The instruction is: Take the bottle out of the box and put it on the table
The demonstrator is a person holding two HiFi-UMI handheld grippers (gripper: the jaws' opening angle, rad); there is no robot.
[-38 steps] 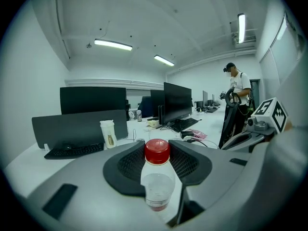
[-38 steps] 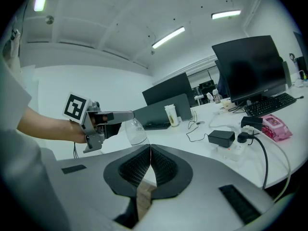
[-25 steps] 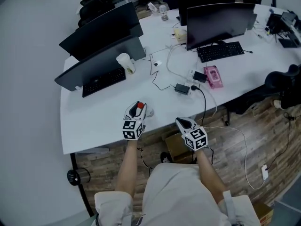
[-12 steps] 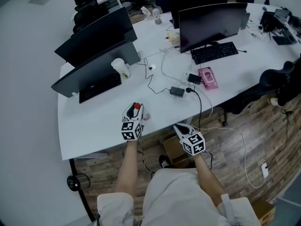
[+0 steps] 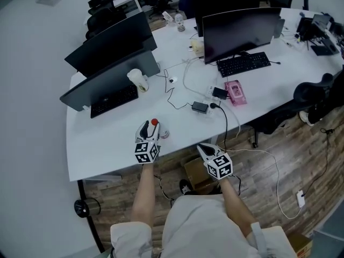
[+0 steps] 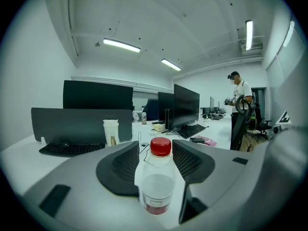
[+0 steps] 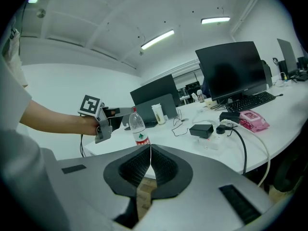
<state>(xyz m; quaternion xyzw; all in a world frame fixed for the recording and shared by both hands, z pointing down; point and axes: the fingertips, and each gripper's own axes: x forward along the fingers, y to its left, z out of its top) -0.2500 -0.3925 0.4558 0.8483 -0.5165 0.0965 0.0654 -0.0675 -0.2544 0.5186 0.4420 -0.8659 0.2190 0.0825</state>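
The bottle (image 5: 159, 129) is standing up on the white table (image 5: 107, 138), close to the near edge. It is wearing a red cap and a red label. The left gripper (image 5: 147, 128) is reaching in over the near edge of the table, and the bottle is sitting right between its two jaws. The jaws have just been opening, and now they are standing wide apart, so the pads are not squeezing the bottle. In the left gripper view the bottle (image 6: 156, 186) is standing in the gap between the jaws, with its cap poking up above them.

The right gripper (image 5: 206, 149) is hanging to the right of the left one, off the table and over the wood floor. Its jaws are pressing together with nothing between them. A brown box (image 5: 194, 172) is lying on the floor near it. Far behind the bottle, a white cup (image 5: 138, 79) is standing beside a dark monitor (image 5: 113, 77)
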